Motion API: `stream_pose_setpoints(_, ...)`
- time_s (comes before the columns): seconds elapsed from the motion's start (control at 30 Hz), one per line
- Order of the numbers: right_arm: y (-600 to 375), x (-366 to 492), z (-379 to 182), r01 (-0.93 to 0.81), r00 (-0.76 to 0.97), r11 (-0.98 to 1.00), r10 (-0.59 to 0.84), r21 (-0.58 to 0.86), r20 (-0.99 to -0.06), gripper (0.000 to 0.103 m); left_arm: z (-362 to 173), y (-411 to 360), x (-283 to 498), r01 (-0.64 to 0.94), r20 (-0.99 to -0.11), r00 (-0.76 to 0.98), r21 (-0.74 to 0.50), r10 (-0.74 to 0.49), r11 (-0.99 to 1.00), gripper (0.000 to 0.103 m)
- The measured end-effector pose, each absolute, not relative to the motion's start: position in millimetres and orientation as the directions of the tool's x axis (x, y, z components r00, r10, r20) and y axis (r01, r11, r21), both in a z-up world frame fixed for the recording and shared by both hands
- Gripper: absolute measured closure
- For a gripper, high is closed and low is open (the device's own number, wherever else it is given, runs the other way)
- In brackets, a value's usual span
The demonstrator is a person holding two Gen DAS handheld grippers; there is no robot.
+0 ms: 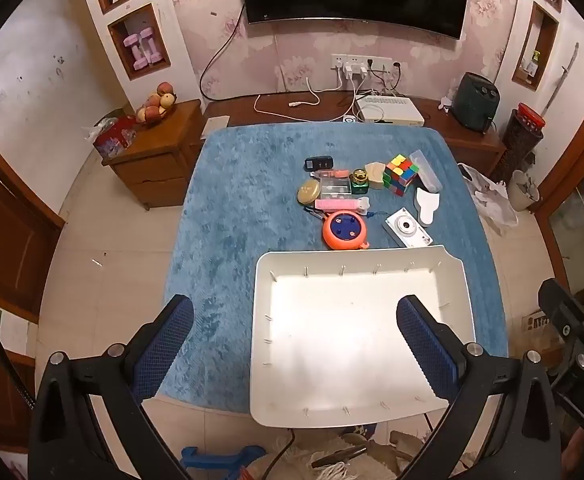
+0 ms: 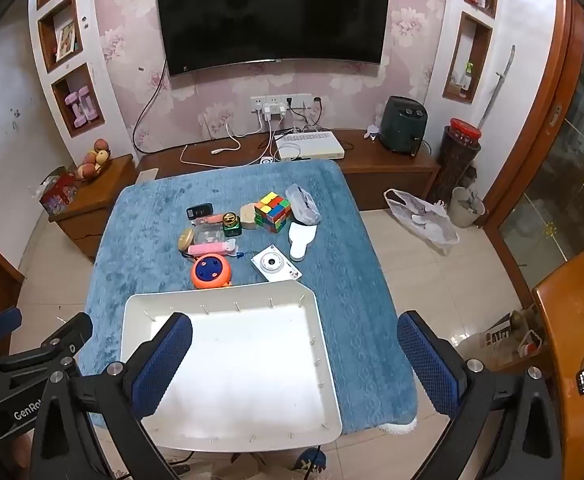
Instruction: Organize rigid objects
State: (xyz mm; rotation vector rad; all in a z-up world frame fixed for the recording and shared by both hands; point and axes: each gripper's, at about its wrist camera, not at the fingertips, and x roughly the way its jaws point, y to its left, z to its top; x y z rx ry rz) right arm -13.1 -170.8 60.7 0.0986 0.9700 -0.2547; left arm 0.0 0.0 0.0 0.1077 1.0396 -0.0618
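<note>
Left gripper (image 1: pixel 295 330) wide open, holding nothing, hanging over the white tray's (image 1: pixel 356 258) near end. Right gripper (image 2: pixel 295 346) wide open too, over the same tray's right side. Past the tray's far rim: orange round toy (image 1: pixel 344 230), white camera (image 1: pixel 407 227), Rubik's cube (image 1: pixel 400 174), pink case (image 1: pixel 336 204), all on the blue cloth (image 1: pixel 243 184).

A home living room: a large black curved wall-mounted television (image 2: pixel 272 16) at top centre on pink floral wallpaper (image 2: pixel 408 36), with a brown wooden side cabinet (image 1: pixel 159 160) at left holding fruit.
</note>
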Motion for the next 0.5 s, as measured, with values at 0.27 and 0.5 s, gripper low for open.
stream_pose_setpoints(0.27,-168.5,-11.5,61.2,0.255,0.532,0.966,-0.169,-0.033,-0.829,0.001,0.3,0.0,0.1,0.102,-0.867,0.498,0.054,-0.004,0.993,0.002)
stream_pose_setpoints(0.5,-168.9,-13.5,61.8,0.262,0.543,0.965,-0.17,-0.026,-0.822,0.001,0.5,0.5,-0.3,0.104,-0.867,0.499,0.048,-0.01,0.993,0.002)
